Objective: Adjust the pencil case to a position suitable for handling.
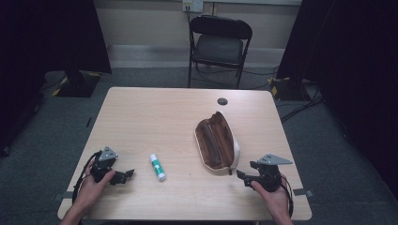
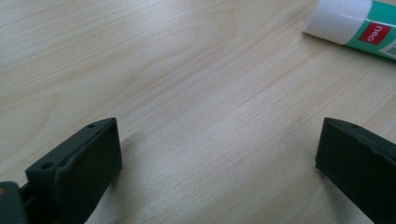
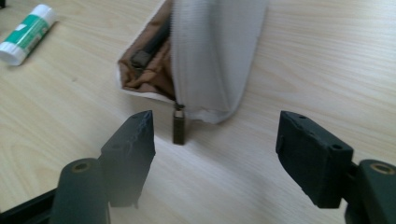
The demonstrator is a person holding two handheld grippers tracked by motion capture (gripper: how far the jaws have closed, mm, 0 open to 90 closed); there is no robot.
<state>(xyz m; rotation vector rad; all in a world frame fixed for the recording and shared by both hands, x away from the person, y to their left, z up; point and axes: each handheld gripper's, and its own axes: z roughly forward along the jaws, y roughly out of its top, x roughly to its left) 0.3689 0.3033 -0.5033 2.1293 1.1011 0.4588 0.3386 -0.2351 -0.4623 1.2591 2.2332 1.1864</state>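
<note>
**Operator:** Trouble, biggest first: the pencil case [image 1: 217, 143] lies open and unsupported on the desk [image 1: 141, 117], mouth gaping, brown lining showing. If I tug the zipper pull [image 3: 179, 127] with the right hand-held gripper [image 1: 243, 177] alone, I judge the whole pouch slides or folds instead of the zip running.

**Partner:** Where is the right one now?

**Operator:** Just short of the case's near end, jaws apart and gripping nothing; the pull hangs between and beyond them, untouched. It is small and dangles loose, so the jaws could shut on bare wood or nip the white fabric beside it.

**Partner:** And the left?

**Operator:** The left hand-held gripper [image 1: 126, 175] rests low at the near left corner, released as well, nothing between its jaws. The glue stick [image 1: 157, 167] lies on its side just beside it, between that gripper and the case. It is round, so a careless nudge could roll it away across the desk.

**Partner:** Anything in the case to worry about?

**Operator:** Something dark sits in the lining; I can't tell what. It might snag the zip.

**Partner:** Surroundings?

**Operator:** Grey carpet, black curtains both sides, a folding chair [image 1: 219, 44] beyond the far edge, cables on the floor. The desk is pale wood grain, with a dark grommet [image 1: 222, 101] near its far side.
</note>
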